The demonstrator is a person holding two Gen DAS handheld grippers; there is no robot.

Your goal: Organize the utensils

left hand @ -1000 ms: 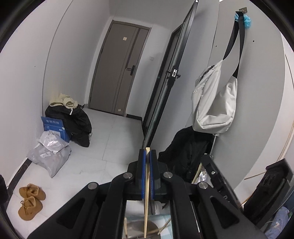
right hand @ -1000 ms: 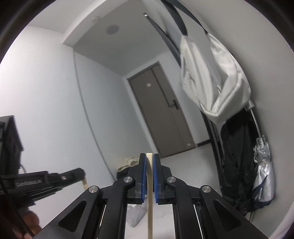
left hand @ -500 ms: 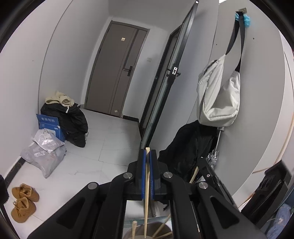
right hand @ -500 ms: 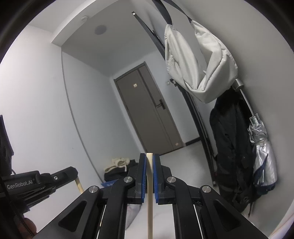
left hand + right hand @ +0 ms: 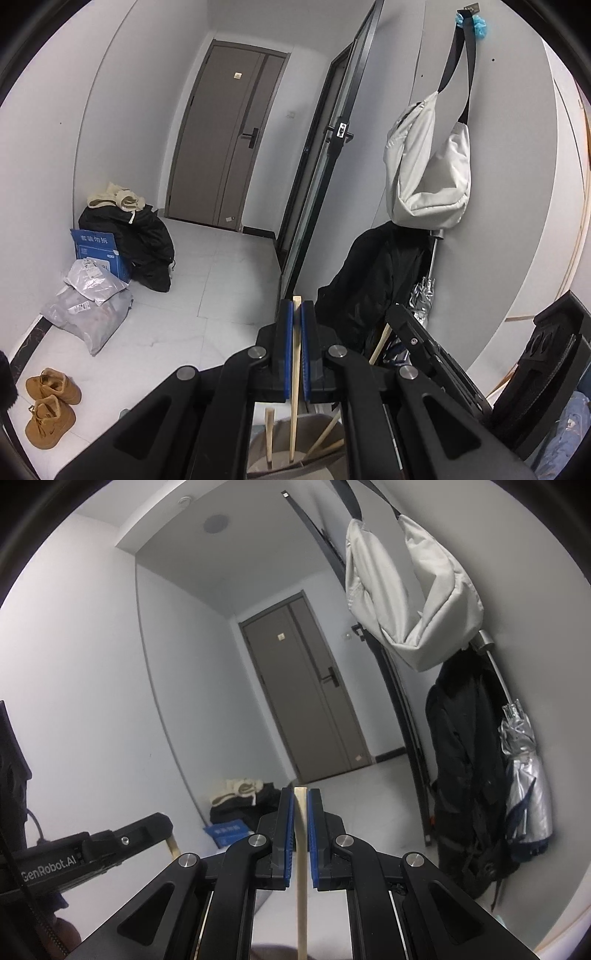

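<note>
Two chopsticks, one clamped upright in my left gripper (image 5: 294,354) directly over the holder cup (image 5: 295,459), its chopstick (image 5: 294,376) tip dipping inside; my right gripper (image 5: 301,836) pinches another chopstick (image 5: 301,878) beside that cup; likely light, stiff, smooth wood; grip mid-shaft.

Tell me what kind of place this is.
Probably a home entryway: a grey front door with a lock, tan shoes on the tiled floor, and a pale bag hanging above a black coat.

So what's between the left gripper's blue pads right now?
A wooden chopstick, clamped upright; its lower end reaches into the grey holder below. Shown in the left wrist view.
</note>
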